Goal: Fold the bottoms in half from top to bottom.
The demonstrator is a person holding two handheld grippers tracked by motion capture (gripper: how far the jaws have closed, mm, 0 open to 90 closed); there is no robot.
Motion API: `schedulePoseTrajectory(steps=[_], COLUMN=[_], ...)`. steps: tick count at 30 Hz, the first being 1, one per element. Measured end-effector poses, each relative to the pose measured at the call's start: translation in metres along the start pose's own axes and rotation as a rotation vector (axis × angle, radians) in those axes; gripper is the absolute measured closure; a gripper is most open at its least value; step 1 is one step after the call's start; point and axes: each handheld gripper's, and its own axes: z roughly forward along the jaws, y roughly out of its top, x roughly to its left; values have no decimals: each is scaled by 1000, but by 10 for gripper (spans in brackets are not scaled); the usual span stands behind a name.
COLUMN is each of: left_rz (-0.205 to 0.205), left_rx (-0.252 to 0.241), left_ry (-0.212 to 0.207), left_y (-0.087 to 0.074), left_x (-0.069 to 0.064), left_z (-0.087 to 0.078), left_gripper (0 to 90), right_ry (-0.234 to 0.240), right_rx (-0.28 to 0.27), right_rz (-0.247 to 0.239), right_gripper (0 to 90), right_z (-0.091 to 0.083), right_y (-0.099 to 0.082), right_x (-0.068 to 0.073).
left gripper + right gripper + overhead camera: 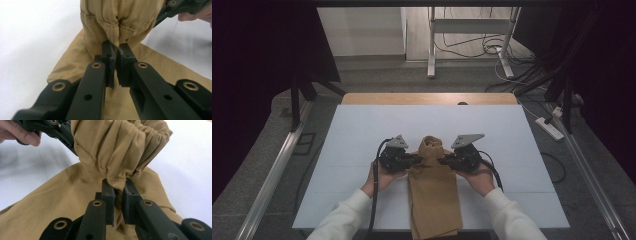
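**A:** ok so the tan cloth (433, 195) lies in a long strip down the middle of the white table (362, 130), running from about the centre toward the person's edge. Its near end hangs over that edge and gets cut off at the bottom of the high view, so no idea how long it really is.

**B:** and the far end is bunched up off the table, right?

**A:** yep, gathered into a lump between the two tools. The left gripper (117, 53) has its jaws pressed together on a stitched hem of the cloth, pinching it from the left. The right gripper (118, 185) is pinching another fold from the other side, fabric squeezed in the narrow slot between its pads.

**B:** what is it though, trousers? a bag?

**A:** probably some garment, there's an elastic-looking ruffled band up top in the right gripper view, but the bunching hides the shape. Both hands are mostly tucked under the grippers from above; you just get white sleeves (343, 215) coming in from the bottom and a few fingertips (31, 138).
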Motion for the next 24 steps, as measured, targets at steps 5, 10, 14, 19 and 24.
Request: schedulePoseTrajectory(steps=[5,10,14,19,24], left_rz=[3,8,5,18,23], left_rx=[-3,-7,-4,-1,1], left_ry=[-1,-5,-16,-21,-19], left_y=[-1,-2,-5,-6,-8], left_x=[-3,-7,-11,-16,-19], left_z=[-2,-5,-4,-4,-5], left_gripper=[844,843,843,842,841], right_ry=[3,6,2,12,18], right_rx=[-2,-6,4,5,8], right_rz=[-2,-12,-27,-16,-22], right_gripper=[818,818,818,818,819], right_z=[-2,-6,-9,-12,-14], right_y=[-1,-1,-3,-8,-11], right_x=[3,7,10,11,16])
